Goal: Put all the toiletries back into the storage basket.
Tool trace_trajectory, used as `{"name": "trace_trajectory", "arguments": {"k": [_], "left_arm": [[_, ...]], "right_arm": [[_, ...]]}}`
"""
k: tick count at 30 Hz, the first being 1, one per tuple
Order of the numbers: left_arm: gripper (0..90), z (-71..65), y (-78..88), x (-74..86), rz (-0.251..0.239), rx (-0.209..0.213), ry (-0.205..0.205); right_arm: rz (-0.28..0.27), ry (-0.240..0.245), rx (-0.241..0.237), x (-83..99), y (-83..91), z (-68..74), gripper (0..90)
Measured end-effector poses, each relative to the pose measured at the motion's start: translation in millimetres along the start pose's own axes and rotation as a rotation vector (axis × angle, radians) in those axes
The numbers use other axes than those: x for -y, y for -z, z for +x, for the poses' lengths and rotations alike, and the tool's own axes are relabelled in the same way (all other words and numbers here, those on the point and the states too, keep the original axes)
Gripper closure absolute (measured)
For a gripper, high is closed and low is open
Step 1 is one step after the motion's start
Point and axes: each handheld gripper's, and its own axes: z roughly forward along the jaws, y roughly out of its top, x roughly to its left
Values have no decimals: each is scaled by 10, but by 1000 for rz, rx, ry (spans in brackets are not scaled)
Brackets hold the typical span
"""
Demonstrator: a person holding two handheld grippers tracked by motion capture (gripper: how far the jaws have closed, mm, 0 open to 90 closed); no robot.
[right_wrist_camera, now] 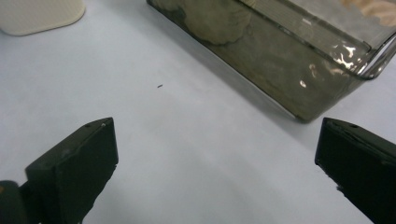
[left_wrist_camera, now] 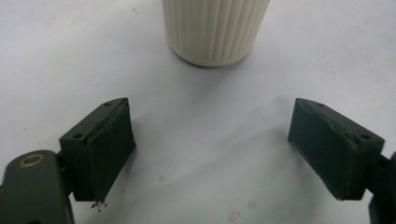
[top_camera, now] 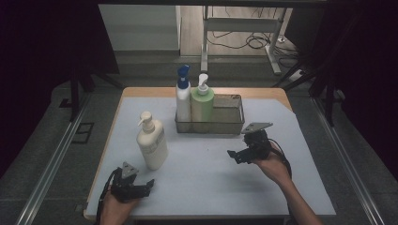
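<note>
Both grippers stand spread and empty; the left gripper (top_camera: pixel 149 183) sits at 6 o'clock of the cream pump bottle (top_camera: pixel 151 140) (tall, top-heavy). A jaw clipping its side could topple it toward the wire basket (top_camera: pixel 233 125); the right gripper (top_camera: pixel 233 156) hovers over the tabletop (top_camera: pixel 206 180).

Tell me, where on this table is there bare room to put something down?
The widest free patch lies between the left tool, the right tool and the basket. The basket's right half is free too. Crowded: its left end, with the blue-capped bottle and green bottle.

A cream pump bottle (top_camera: pixel 151 140) with ribbed sides, a white spray bottle (top_camera: pixel 183 96) with blue nozzle and a pale green pump bottle (top_camera: pixel 202 101); grey wire basket (top_camera: pixel 234 123), pale blue mat (top_camera: pixel 206 173).
</note>
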Motion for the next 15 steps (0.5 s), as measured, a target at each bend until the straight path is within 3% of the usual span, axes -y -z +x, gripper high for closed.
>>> {"name": "trace_trajectory", "arguments": {"k": [15], "left_arm": [[248,32,8,-80,-5,-34,-17]], "right_arm": [[8,-31,13,482,-32,-4,0]]}}
